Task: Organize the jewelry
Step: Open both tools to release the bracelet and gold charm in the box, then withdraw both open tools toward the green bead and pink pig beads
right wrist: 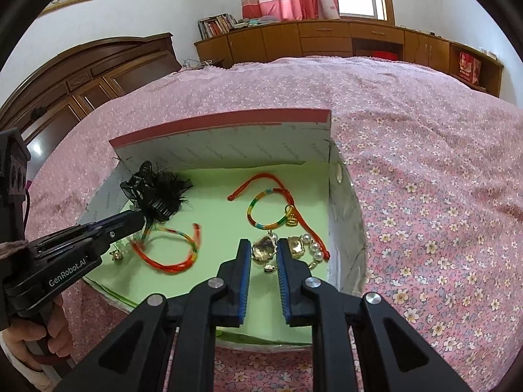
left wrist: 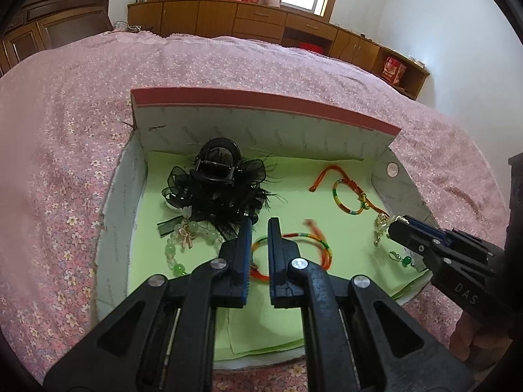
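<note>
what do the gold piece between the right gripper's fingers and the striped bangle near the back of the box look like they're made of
The crumpled gold charm with pearl beads looks like shiny metal or metallic foil: it glints and mirrors light; which one is unclear. Its beads look pearly, possibly plastic. The round rainbow-striped bangle looks thread-wrapped: matte colour bands, with red cord tied to it.
</note>
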`<move>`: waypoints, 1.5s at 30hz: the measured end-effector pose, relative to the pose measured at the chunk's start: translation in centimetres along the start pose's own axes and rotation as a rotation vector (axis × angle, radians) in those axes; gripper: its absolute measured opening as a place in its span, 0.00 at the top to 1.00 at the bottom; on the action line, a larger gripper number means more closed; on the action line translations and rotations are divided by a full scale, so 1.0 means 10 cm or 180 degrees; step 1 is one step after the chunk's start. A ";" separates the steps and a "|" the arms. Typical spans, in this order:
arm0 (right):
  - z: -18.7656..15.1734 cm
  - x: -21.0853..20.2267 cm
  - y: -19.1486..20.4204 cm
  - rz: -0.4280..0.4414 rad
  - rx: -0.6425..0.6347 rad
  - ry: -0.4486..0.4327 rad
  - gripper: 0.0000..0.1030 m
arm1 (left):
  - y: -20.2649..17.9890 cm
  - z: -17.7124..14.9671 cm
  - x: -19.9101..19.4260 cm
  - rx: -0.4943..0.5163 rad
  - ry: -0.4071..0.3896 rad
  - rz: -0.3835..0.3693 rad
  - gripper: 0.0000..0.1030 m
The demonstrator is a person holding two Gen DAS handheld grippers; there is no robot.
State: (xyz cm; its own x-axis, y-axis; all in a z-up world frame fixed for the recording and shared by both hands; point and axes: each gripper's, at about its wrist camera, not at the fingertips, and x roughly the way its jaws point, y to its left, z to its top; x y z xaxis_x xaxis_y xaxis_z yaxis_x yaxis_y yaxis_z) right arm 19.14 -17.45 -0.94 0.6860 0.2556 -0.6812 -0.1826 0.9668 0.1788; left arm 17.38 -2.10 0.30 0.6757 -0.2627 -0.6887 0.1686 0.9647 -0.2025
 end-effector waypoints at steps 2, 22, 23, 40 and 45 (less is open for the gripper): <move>0.01 -0.01 -0.01 0.0005 0.0017 0.0005 0.81 | 0.02 0.00 -0.03 -0.0018 -0.0003 0.0011 0.88; 0.00 -0.71 0.02 0.0140 0.0153 -0.0315 0.65 | -0.06 -0.09 -0.55 -0.0032 -0.0083 -0.0135 0.75; -0.01 -0.74 0.03 0.0142 0.0151 -0.0324 0.64 | -0.08 -0.11 -0.57 -0.0015 -0.0069 -0.0148 0.75; -0.38 -1.09 0.01 0.0068 0.0225 -0.0242 0.61 | -0.30 -0.47 -0.73 0.0139 0.0141 -0.0286 0.73; -0.52 -1.12 -0.04 0.0019 0.0271 -0.0164 0.60 | -0.37 -0.57 -0.66 0.0198 0.0254 -0.0295 0.73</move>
State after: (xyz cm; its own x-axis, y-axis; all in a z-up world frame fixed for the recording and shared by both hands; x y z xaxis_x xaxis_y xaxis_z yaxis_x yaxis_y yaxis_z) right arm 7.89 -20.73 2.95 0.7209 0.2590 -0.6429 -0.1279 0.9613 0.2439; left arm 8.26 -4.08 1.63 0.5963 -0.3492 -0.7228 0.2736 0.9349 -0.2261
